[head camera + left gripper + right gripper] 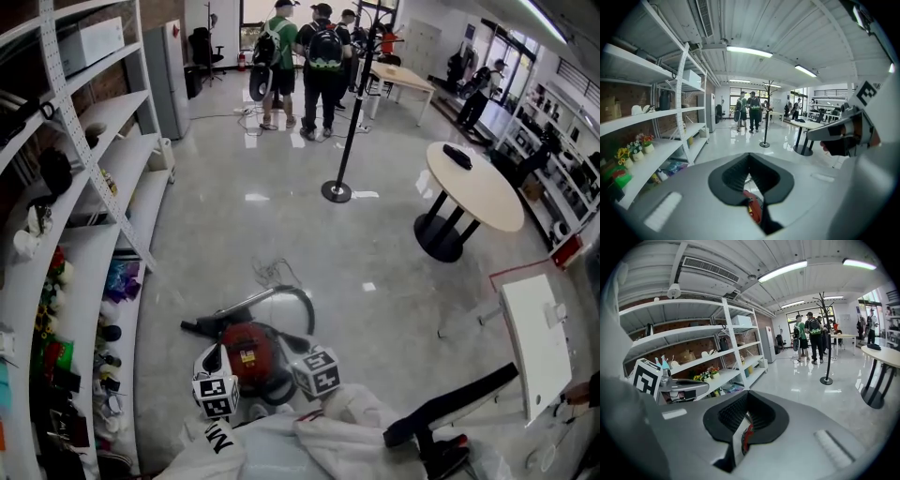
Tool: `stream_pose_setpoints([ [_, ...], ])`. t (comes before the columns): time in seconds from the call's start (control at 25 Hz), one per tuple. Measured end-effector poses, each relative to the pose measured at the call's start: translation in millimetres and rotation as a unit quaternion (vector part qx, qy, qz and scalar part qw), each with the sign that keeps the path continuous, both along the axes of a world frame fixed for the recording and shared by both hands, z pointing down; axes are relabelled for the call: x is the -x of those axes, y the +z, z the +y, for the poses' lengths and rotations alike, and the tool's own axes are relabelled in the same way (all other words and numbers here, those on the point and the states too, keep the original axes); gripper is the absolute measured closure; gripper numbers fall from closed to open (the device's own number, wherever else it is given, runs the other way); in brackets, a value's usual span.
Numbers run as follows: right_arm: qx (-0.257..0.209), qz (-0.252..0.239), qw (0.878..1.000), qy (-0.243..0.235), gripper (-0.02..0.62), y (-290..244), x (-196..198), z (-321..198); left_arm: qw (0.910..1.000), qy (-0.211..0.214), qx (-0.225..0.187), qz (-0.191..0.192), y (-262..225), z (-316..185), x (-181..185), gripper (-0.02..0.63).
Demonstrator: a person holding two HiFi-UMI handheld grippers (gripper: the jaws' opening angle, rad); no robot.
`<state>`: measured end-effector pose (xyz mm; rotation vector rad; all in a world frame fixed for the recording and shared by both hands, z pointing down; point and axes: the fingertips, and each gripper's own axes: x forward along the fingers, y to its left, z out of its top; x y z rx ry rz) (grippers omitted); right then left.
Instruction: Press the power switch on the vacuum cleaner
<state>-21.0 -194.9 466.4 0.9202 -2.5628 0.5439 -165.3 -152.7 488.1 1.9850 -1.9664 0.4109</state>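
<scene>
The red vacuum cleaner [249, 353] lies on the grey floor just in front of me, its grey hose [281, 295] curving behind it. Both grippers hang low over it. The left gripper's marker cube [216, 395] is at the vacuum's near left, the right one's cube [317, 372] at its near right. In the left gripper view the left gripper [751, 180] has its jaws together, and a sliver of the red vacuum [754, 208] shows through the notch. The right gripper [745, 420] looks the same, with a strip of red [748, 434] below. I cannot make out the power switch.
White shelving [89, 234] full of small items lines the left side. A black post on a round base [337, 190] and a round table [473, 187] stand further out. A white desk [534, 342] is at the right. Several people [305, 61] stand far off.
</scene>
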Motion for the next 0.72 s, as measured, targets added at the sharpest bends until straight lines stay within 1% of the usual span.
stream_pose_setpoints([
  [0.2, -0.001, 0.001, 1.0, -0.006, 0.595, -2.8, 10.0, 3.2, 1.0, -0.006, -0.002, -0.001, -4.1, 6.7, 8.6, 0.606],
  [0.4, -0.003, 0.006, 1.0, 0.0, 0.595, -0.8, 21.5, 1.9, 0.9999, 0.006, -0.005, -0.007, -1.5, 8.8, 16.3, 0.606],
  [0.6, 0.002, 0.011, 1.0, 0.017, 0.595, 6.9, 35.7, 7.8, 0.9999, 0.014, 0.003, 0.004, 9.3, 13.5, 33.1, 0.606],
  [0.72, 0.007, 0.02, 1.0, 0.021, 0.595, 11.1, 38.0, 14.0, 0.9997, 0.02, 0.001, 0.01, 8.8, 15.1, 35.1, 0.606],
])
